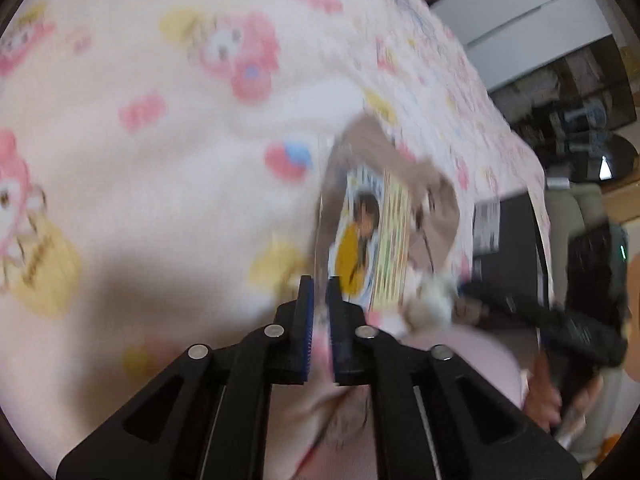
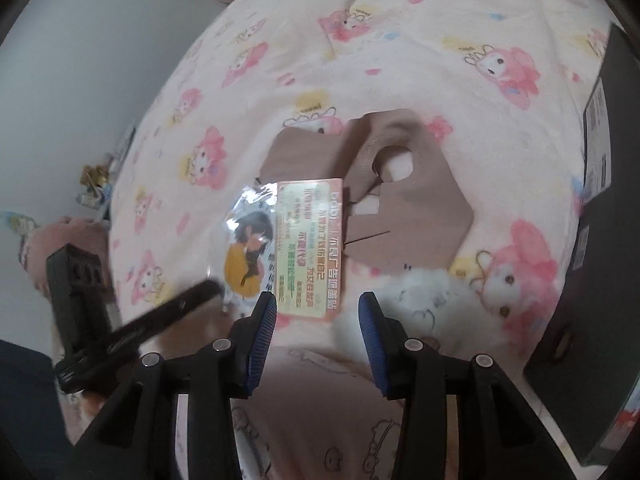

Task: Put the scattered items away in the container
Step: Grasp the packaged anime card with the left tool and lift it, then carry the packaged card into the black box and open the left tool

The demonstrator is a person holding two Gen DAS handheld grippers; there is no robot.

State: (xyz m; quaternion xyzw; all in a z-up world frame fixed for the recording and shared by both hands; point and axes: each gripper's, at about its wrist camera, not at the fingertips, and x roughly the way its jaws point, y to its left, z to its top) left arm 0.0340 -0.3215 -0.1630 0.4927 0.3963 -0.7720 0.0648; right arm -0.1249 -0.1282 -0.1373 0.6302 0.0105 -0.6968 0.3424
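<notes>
On the cartoon-printed blanket (image 2: 400, 40) one flat packet (image 2: 280, 248) is lying, a clear film with a picture of a figure in yellow and a printed card inside. In the right wrist view it is found at 12 o'clock from the right gripper (image 2: 318, 300), just ahead of the tips, and the long axis of the card is laid from 12 to 6 o'clock, so it points along the fingers. The jaws of this gripper are spread wide and nothing is held between them. In the left wrist view the packet is seen between 12 and 1 o'clock from the left gripper (image 1: 320, 280), with its film edge just beyond the tips. Only a narrow gap is left between these jaws, and blanket is seen through it. Whether the film is already touched cannot be told because of blur. The left hand is judged the nearer one, so the pick seems to be its step. One piece of brown cardboard (image 2: 408, 208) is tucked partly under the packet at 1 o'clock, and one white fluffy thing (image 2: 420, 296) is lying at 3 o'clock of the right gripper. One black box (image 2: 600, 280), probably the container, is placed at 3 o'clock, well apart. Nothing can be seen inside it.
</notes>
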